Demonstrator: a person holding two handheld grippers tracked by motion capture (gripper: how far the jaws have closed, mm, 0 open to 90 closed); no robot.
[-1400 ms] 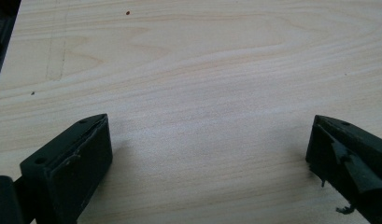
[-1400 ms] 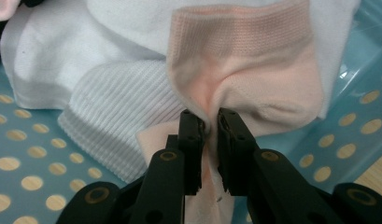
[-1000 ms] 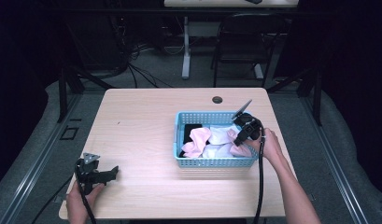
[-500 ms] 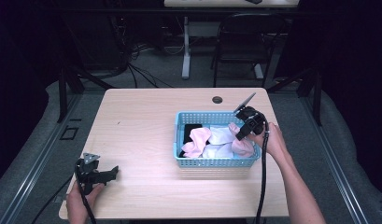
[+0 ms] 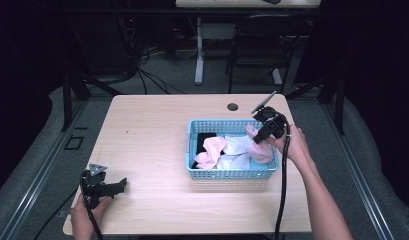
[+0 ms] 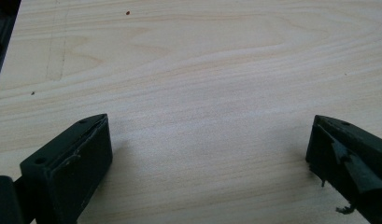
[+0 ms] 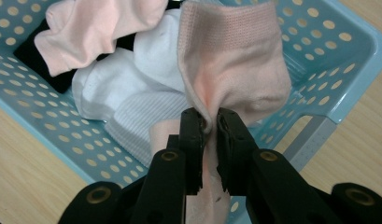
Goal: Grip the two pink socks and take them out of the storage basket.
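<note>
Item: pink sock (image 7: 233, 70), frame centre, pinched at a fold by the closed right gripper (image 7: 208, 123) above the blue basket (image 7: 357, 79). Left gripper (image 6: 207, 154) open, empty, over the worktop (image 6: 202, 70). Risk: thin pinch slips; sock drops back.

The right gripper (image 5: 260, 137), pinched on a pink sock (image 5: 258, 148), now sits higher than a second ago, toward twelve o'clock, and the sock hangs partly lifted out of the blue basket (image 5: 231, 173).
</note>
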